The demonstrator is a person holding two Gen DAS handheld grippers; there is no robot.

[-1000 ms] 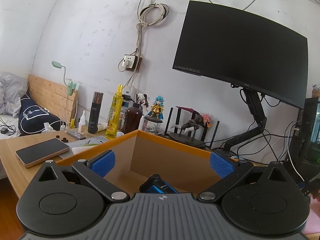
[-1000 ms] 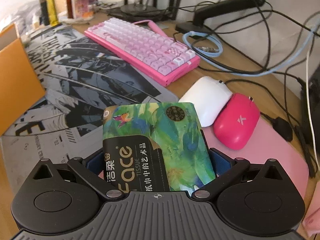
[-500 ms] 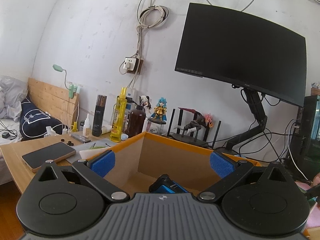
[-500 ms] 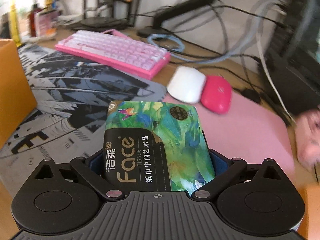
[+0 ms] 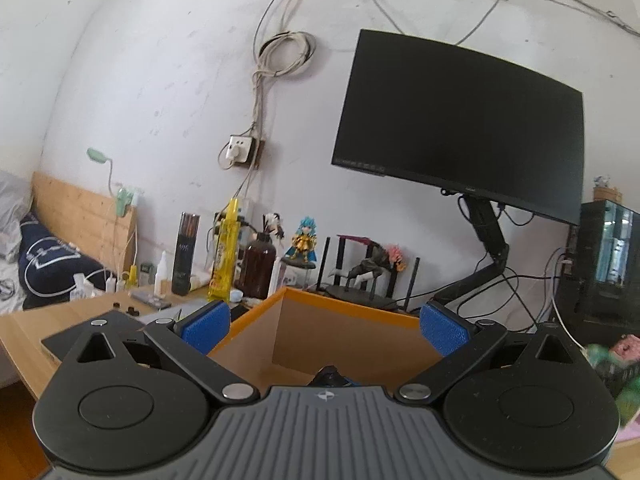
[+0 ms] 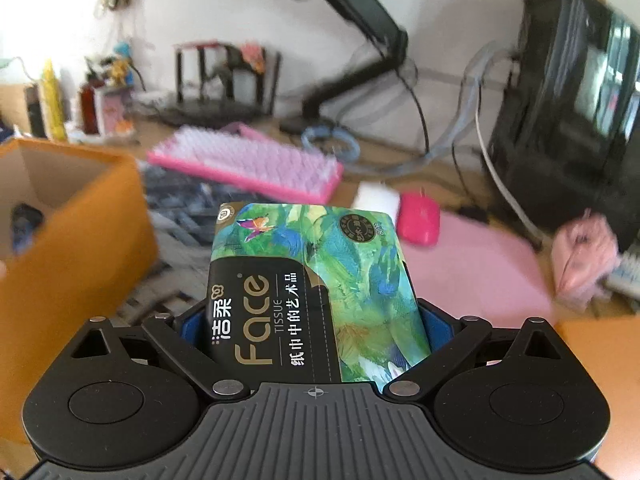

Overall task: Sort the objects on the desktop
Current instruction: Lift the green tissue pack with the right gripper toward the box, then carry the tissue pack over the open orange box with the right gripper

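My right gripper (image 6: 314, 320) is shut on a green leaf-print tissue pack (image 6: 320, 280), which sticks out forward between the blue pads, held above the desk. An orange cardboard box (image 6: 80, 248) stands open-topped at the left of the right wrist view, with a dark blue object (image 6: 26, 220) lying inside. My left gripper (image 5: 325, 328) is open with nothing between its fingers, hovering at the box's (image 5: 340, 312) near side. The same dark object (image 5: 330, 376) peeks out just past the gripper body. A blurred green shape (image 5: 600, 360) shows at the far right.
A pink keyboard (image 6: 244, 164), white mouse (image 6: 376, 198) and pink mouse (image 6: 418, 220) lie on the desk mats. Bottles (image 5: 224, 256), figurines (image 5: 304, 244) and a router stand along the wall. A monitor (image 5: 460, 136) on an arm hangs above, and a dark case (image 6: 580, 100) stands at right.
My right gripper rose and swung left with the tissue pack, bringing the orange box into its view. My left gripper shifted slightly, so the box sits lower in its view.
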